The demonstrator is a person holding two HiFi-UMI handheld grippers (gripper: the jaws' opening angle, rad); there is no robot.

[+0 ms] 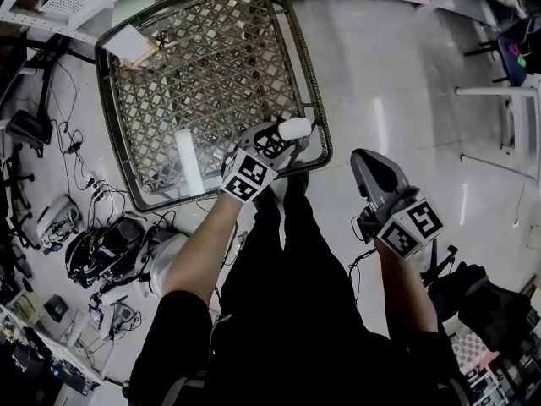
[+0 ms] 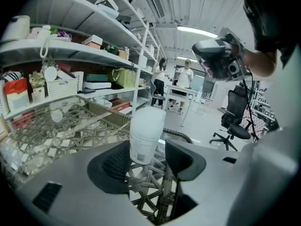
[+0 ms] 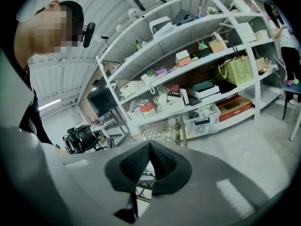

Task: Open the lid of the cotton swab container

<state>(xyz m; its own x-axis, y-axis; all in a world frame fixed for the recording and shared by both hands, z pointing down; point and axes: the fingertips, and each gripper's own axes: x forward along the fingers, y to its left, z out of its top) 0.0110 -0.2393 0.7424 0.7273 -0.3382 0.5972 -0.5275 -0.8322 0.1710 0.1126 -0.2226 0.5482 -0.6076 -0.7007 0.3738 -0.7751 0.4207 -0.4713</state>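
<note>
The cotton swab container, a white translucent tub with its lid on, stands upright at the near right corner of the lattice-topped table. In the head view the container shows just past my left gripper. The left gripper is open and straddles the container. Its left pad lies close to the tub's side, and a gap shows at the right pad. My right gripper is held over the floor to the right of the table. In its own view the right gripper is shut with nothing in it.
A white tube lies near the table's front edge and a pale box sits at its far left corner. Cables and gear litter the floor at left. Shelves, an office chair and people stand farther off.
</note>
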